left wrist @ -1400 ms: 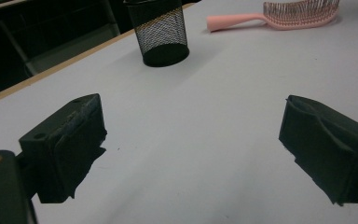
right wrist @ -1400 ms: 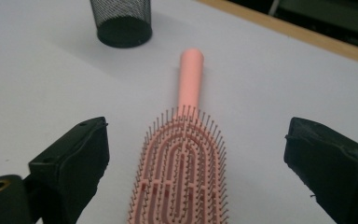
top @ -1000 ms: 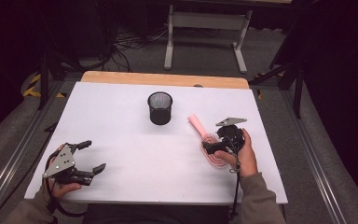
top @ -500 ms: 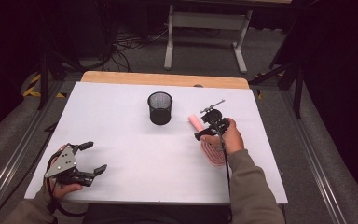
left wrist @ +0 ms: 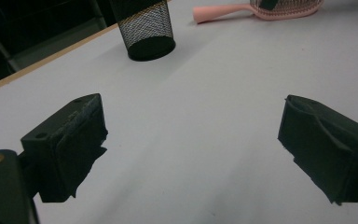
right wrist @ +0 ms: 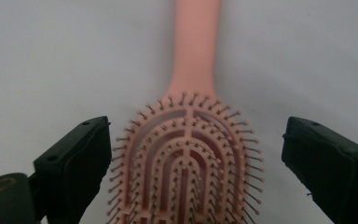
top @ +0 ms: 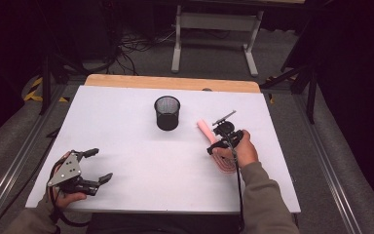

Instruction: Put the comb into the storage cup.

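Tabletop (top: 126, 126): white sheet over a wooden board, wood showing along the far edge. Bare except for two items.

Mesh cup (top: 167, 112): black, upright, open mouth up, near the middle of the far half of the tabletop.

Hairbrush (top: 216, 148): pink, lying flat, bristles up, toward the right edge at mid-depth. Handle points to the far edge, angled toward the cup; head lies nearer my side.

My right gripper (top: 226, 139): over the brush head, jaws wide open, holding nothing. In the right gripper view the head (right wrist: 186, 163) sits between the two jaws, closer to the left one, with white tabletop showing on both sides; the handle runs straight ahead, away from me. Jaws not yet touching the brush, as far as I can judge.

My left gripper (top: 75, 170): near the front left corner of the tabletop, jaws wide open and holding nothing, pointed across the tabletop toward the cup (left wrist: 144, 28).

Step in hand, my reading: grasp the brush, likely to stand it in the cup.

Notes for doing it well:
- Shift slightly so the head is centred between the jaws before closing.
- The bristles will give; better to bear on the solid rim of the head, or slide forward to the neck where the handle begins.
- Come down until the jaws straddle the body, then close slowly.
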Action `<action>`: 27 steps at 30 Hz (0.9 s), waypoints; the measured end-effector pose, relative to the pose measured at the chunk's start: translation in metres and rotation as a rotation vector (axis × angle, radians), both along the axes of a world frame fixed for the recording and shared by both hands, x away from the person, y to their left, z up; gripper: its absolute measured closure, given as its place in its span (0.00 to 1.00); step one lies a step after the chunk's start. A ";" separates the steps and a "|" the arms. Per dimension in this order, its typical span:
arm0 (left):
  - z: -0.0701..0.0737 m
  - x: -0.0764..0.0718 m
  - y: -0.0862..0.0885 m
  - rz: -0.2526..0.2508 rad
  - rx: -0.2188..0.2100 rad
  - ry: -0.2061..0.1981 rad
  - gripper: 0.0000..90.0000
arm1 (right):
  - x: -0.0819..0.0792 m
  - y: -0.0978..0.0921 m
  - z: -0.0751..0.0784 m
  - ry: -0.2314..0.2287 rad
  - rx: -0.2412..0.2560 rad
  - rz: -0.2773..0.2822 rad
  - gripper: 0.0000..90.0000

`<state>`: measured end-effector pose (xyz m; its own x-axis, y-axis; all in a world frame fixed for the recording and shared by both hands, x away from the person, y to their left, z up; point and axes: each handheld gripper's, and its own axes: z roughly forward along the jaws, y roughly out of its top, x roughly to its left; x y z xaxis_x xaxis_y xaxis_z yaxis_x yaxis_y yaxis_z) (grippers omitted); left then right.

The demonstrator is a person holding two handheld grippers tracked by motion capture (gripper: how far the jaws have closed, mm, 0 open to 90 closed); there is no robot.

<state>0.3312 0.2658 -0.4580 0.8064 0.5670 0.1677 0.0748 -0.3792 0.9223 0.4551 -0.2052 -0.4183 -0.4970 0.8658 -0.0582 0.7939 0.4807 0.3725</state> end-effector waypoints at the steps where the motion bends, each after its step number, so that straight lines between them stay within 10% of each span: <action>1: 0.000 0.000 0.000 -0.001 0.001 0.001 0.09 | 0.000 -0.003 -0.002 0.005 -0.003 -0.011 0.09; 27: 0.000 0.000 -0.002 -0.013 0.010 0.004 0.10 | -0.001 -0.002 -0.012 0.064 0.012 0.040 0.23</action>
<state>0.3316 0.2641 -0.4580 0.8141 0.5552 0.1702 0.0733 -0.3890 0.9183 0.4538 -0.2069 -0.4299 -0.5332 0.8459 -0.0156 0.7966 0.5081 0.3276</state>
